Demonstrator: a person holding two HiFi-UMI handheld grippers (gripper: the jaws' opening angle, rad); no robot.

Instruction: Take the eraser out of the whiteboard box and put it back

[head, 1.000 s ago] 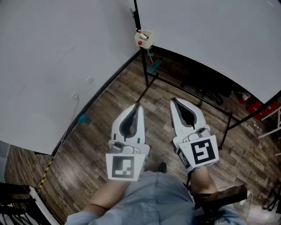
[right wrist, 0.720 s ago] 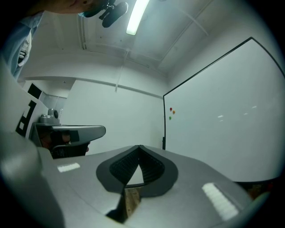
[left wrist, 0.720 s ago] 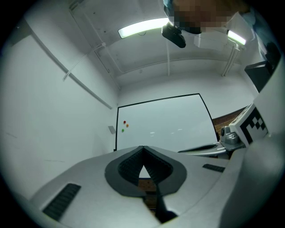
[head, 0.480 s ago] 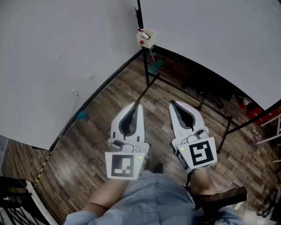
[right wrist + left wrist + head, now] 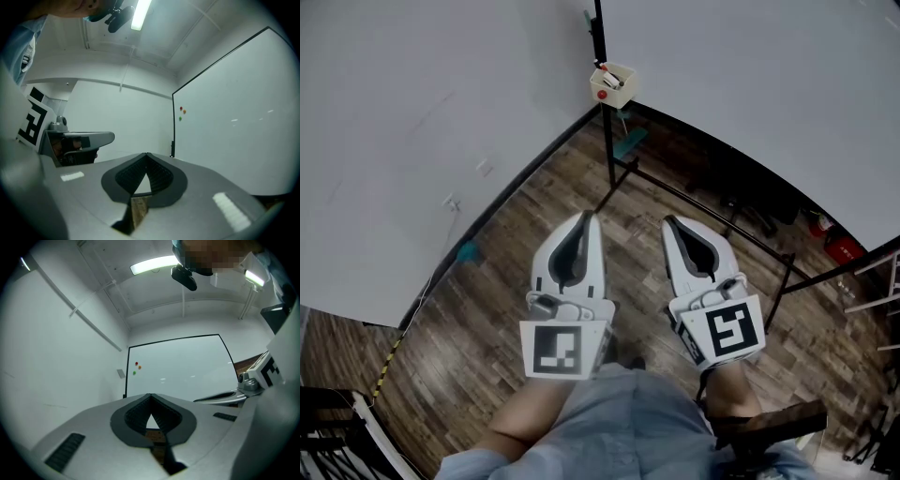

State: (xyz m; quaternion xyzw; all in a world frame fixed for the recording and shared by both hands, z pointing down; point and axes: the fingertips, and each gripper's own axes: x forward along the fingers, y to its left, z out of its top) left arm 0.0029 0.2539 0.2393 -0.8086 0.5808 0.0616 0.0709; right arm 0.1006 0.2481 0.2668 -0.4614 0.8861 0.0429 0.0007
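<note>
The whiteboard box (image 5: 612,82) is a small cream tray fixed at the whiteboard's (image 5: 750,84) lower left corner. It holds a red round piece and some small items; I cannot make out the eraser among them. My left gripper (image 5: 586,217) and right gripper (image 5: 668,223) are side by side over the wooden floor, well short of the box, both pointing toward it. Each is shut with nothing between its jaws. The left gripper (image 5: 150,395) faces the whiteboard (image 5: 183,366) in its own view. In the right gripper view, the right gripper (image 5: 146,154) faces the board's left edge (image 5: 172,126).
A black stand frame (image 5: 712,211) carries the board and runs across the floor ahead of the right gripper. A white wall (image 5: 412,122) meets the board at the corner. Coloured magnets (image 5: 136,365) stick on the board. Red cylinders (image 5: 834,246) stand at the far right.
Both grippers have moved a little forward toward the whiteboard corner, together with the person. Their jaws stayed shut and empty.
</note>
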